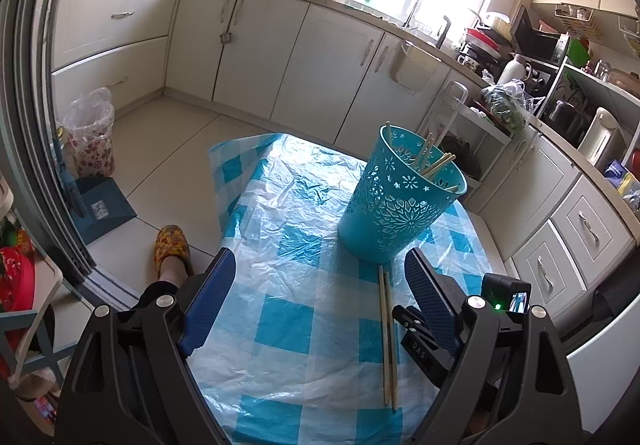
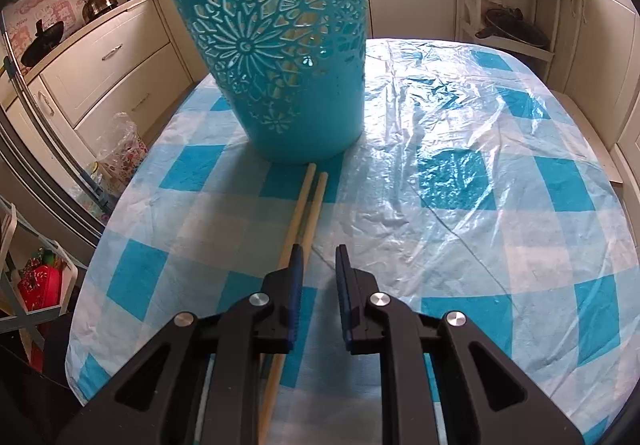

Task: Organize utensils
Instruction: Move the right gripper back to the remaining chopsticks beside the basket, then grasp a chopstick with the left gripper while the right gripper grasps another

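A teal basket with cut-out flower patterns stands upright on the bench, which is covered by a blue-and-white checked plastic sheet. Several chopsticks lean inside the basket, their ends showing at the rim.

Two more chopsticks lie side by side on the sheet, their far tips just short of the basket's base. In the right wrist view this pair runs from the basket's foot back toward the camera and passes under the left finger of the right gripper.

The right gripper sits low over the bench with its jaws partly apart, a narrow gap between the blue pads, and nothing held between them. In the left wrist view it appears just to the right of the lying pair.

The left gripper is spread wide and holds nothing; the lying pair shows between its fingers, nearer the right one.

A slippered foot rests on the floor left of the bench.
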`<state>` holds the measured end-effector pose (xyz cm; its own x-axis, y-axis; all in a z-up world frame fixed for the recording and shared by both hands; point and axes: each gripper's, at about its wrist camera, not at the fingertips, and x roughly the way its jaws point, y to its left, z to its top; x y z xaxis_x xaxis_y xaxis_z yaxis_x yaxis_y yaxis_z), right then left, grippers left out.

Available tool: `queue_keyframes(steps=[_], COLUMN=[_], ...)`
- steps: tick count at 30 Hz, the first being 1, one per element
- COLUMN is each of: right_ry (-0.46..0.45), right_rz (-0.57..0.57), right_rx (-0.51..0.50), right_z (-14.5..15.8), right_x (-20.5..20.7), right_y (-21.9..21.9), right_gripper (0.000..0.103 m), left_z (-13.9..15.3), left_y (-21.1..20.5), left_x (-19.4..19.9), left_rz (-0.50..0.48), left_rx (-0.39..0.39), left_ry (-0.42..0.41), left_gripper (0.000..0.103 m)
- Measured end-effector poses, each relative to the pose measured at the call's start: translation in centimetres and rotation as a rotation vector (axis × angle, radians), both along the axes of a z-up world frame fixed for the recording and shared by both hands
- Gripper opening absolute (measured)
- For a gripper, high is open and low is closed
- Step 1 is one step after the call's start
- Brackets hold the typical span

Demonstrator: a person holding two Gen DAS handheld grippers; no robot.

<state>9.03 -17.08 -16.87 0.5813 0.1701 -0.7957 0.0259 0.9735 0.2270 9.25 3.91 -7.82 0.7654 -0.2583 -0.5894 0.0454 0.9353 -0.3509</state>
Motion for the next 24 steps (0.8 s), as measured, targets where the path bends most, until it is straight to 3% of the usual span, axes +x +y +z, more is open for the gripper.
queue_keyframes(steps=[10,20,24], right_ry=[-0.019,-0.002,0.005], right_rz=[0.008,0.052,0.096], right_rx=[0.042,-0.04,-0.047], right_z=[0.4,-0.2,0.0], right_x=[0.6,1.1,-0.1], right_y=[0.2,1.0,0.5], right_gripper=[0.017,0.014,0.008], left_z=[-1.0,-1.4,-2.4], left_y=[-0.8,-1.4,-2.9], left_x=[0.4,0.6,1.7], left_rz=[-0.021,-0.036,-0.074], left_rx=[0.032,0.05,0.101], left_ry=[0.026,0.037,0.068], left_gripper=[0.083,0.083,0.083])
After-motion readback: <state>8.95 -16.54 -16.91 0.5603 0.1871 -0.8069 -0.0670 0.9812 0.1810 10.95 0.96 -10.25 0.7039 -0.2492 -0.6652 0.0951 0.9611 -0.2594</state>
